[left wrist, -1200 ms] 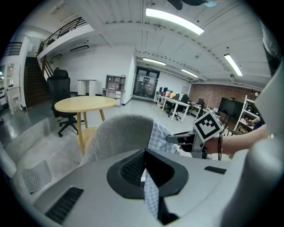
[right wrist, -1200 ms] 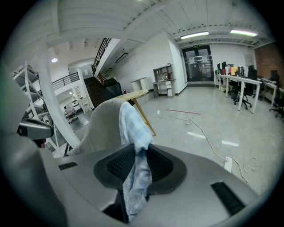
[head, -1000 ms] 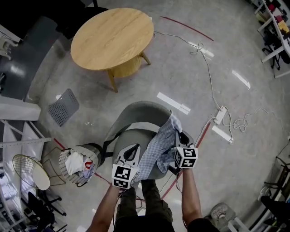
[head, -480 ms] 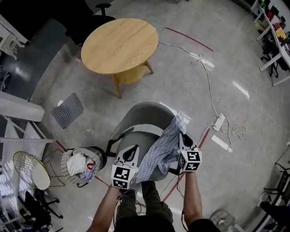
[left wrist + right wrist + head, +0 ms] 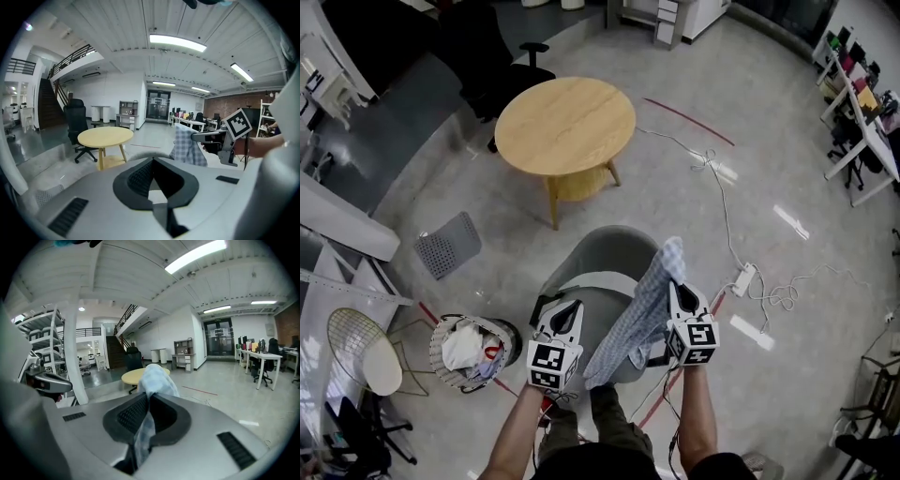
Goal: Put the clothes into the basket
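A blue-and-white checked cloth (image 5: 637,317) hangs in the air over a grey chair (image 5: 598,251), pinched at its top corner by my right gripper (image 5: 678,292), which is shut on it. The right gripper view shows the fabric (image 5: 157,378) bunched between the jaws and trailing down past them. My left gripper (image 5: 568,307) hovers left of the cloth, apart from it, its jaws closed with nothing in them. From the left gripper view the cloth (image 5: 187,147) dangles from the right gripper (image 5: 201,137) ahead. A round basket (image 5: 441,361) with clothes inside stands on the floor at lower left.
A round wooden table (image 5: 565,127) stands beyond the chair, with a black office chair (image 5: 502,56) behind it. A power strip and cables (image 5: 741,278) lie on the floor to the right. A grey perforated panel (image 5: 447,244) lies at left, near shelving.
Both grippers have risen. The checked cloth has come up off the chair seat and now hangs longer and freer from the right gripper.
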`<state>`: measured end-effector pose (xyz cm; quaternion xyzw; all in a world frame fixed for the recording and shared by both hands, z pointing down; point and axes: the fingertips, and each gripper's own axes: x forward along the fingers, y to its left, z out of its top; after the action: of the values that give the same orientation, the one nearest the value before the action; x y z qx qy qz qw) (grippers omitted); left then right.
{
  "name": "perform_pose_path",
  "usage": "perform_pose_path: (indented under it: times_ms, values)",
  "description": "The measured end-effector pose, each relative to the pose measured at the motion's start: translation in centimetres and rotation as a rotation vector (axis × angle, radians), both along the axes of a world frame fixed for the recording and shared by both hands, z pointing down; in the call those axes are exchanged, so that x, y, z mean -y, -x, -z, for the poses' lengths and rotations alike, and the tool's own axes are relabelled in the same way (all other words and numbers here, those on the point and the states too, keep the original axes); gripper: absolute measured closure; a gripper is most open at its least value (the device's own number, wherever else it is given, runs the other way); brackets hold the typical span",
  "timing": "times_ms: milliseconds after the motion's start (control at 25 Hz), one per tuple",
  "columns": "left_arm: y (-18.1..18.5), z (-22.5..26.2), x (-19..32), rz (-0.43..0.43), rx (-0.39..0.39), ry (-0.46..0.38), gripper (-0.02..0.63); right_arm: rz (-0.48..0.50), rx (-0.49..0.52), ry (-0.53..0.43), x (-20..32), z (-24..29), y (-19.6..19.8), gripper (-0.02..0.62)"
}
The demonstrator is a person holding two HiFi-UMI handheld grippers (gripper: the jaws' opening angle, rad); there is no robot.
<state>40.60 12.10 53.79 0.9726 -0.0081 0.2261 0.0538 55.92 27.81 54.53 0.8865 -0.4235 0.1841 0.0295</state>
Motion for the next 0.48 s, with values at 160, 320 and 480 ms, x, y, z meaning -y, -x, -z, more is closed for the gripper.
perform_pose_path:
  times_ms: [160,320,480]
  values:
    - [2.2,2.8,0.8,0.013,-0.041,-0.026,0.6,0.022,-0.036,-0.07,1.1,5.1,2.3,0.554]
    - [4.7,5.4,2.1,0.047,-0.085,-0.044,0.6,0.067,-0.116,-0.105,2.7,9.8,4.5,0.555]
    - [7.6,7.6,4.1,0.091,-0.122,-0.06,0.6,0.122,-0.196,-0.126,5.0,14.2,7.1,0.554]
